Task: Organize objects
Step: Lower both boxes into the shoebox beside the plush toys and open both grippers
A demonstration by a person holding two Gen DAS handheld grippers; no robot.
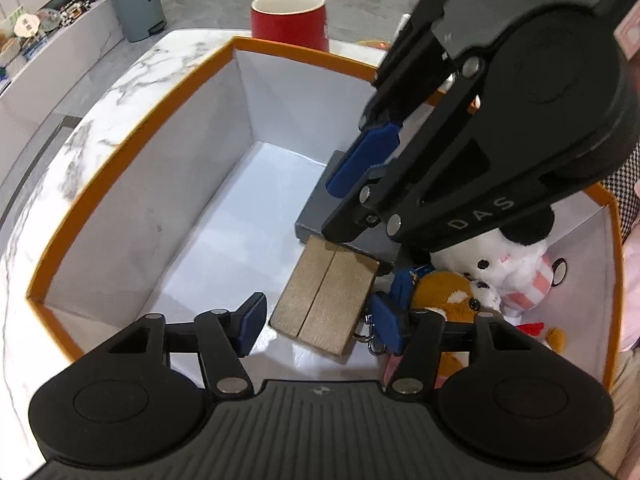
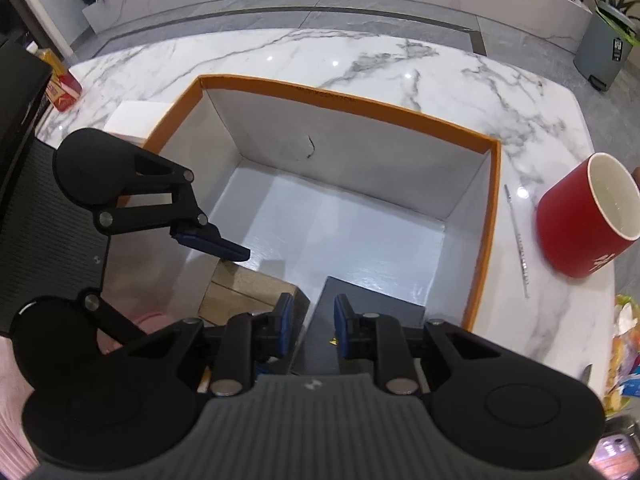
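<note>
**A:** Block first. Where is it?

**B:** Flat on the floor of the orange-rimmed box, its far end touching the dark grey case. The brown plush and the white plush fill the corner beside it.

**A:** And the left gripper?

**B:** It points down over the near end of the block with its jaws spread. One pad is clear of the block on the bare-floor side and nothing is grasped. I'd judge the block is set down and let go.

**A:** Why put it there?

**B:** Probably to pack everything along one wall, which leaves the rest of the floor bare.

**A:** What about the right gripper?

**B:** Its jaws are narrow and sit over an edge of the grey case. I cannot tell whether they pinch the case or only steady it.

**A:** What does the block look like?

**B:** It's tan and rectangular, with wood grain and a seam down the middle like two planks joined. It's rigid with square edges, so it should sit flush.

**A:** Anything outside the box?

**B:** A red mug on the marble table, beyond the far rim.
</note>
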